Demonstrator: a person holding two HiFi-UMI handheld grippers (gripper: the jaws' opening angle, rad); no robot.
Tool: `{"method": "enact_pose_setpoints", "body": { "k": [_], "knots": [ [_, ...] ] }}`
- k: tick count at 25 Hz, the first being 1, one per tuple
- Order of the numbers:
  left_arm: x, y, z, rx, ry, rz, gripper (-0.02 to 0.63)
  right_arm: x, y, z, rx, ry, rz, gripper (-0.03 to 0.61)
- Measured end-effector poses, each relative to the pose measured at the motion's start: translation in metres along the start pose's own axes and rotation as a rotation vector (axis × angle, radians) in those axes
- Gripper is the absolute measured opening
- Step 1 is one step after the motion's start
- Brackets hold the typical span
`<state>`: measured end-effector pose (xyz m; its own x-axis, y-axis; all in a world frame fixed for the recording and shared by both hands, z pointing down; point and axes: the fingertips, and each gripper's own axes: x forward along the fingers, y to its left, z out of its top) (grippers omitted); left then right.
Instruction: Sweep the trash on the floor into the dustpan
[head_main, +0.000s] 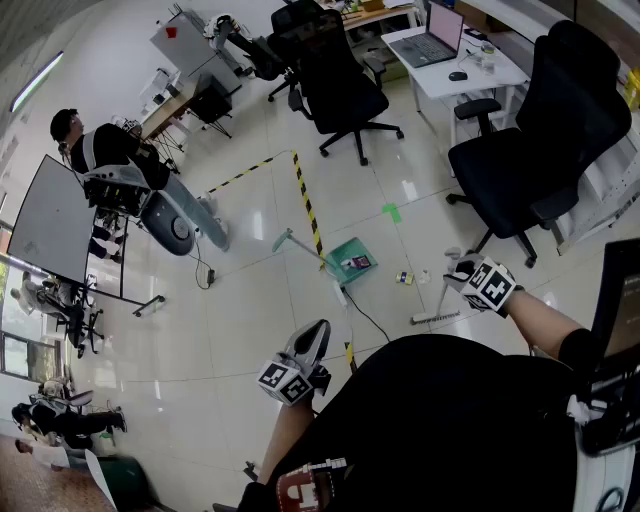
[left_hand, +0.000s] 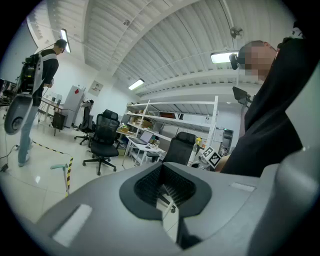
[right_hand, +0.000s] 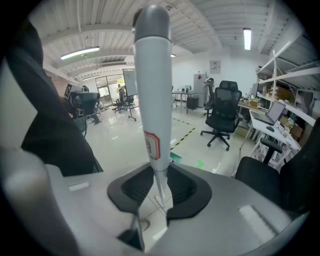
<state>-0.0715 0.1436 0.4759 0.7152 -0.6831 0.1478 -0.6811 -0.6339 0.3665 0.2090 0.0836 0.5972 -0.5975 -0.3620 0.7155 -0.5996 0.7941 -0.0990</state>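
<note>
A teal dustpan (head_main: 349, 260) with a long handle stands on the glossy floor beside the striped tape; it also shows small in the right gripper view as the dustpan (right_hand: 175, 158). Small bits of trash (head_main: 405, 278) lie just right of it. My right gripper (head_main: 460, 270) is shut on the pale broom handle (right_hand: 153, 90), and the broom head (head_main: 435, 318) rests on the floor below the trash. My left gripper (head_main: 314, 335) hangs low near my body, well left of the broom. Its jaws stand together in the left gripper view (left_hand: 165, 192) with nothing between them.
Black office chairs (head_main: 345, 85) (head_main: 540, 150) stand behind and to the right. A white desk (head_main: 455, 65) bears a laptop. Yellow-black tape (head_main: 305, 200) and a cable (head_main: 365, 315) run across the floor. A person (head_main: 100, 150) stands far left by a grey machine.
</note>
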Motion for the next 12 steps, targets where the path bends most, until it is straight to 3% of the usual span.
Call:
{"method": "enact_pose_setpoints", "body": {
  "k": [7, 12],
  "knots": [
    [0.033, -0.011, -0.012, -0.016, 0.004, 0.014, -0.003, 0.001, -0.034, -0.003, -0.027, -0.013, 0.017, 0.081],
    [0.035, 0.010, -0.017, -0.060, 0.006, 0.024, -0.003, 0.021, -0.048, 0.006, -0.008, 0.013, 0.002, 0.081]
  ]
}}
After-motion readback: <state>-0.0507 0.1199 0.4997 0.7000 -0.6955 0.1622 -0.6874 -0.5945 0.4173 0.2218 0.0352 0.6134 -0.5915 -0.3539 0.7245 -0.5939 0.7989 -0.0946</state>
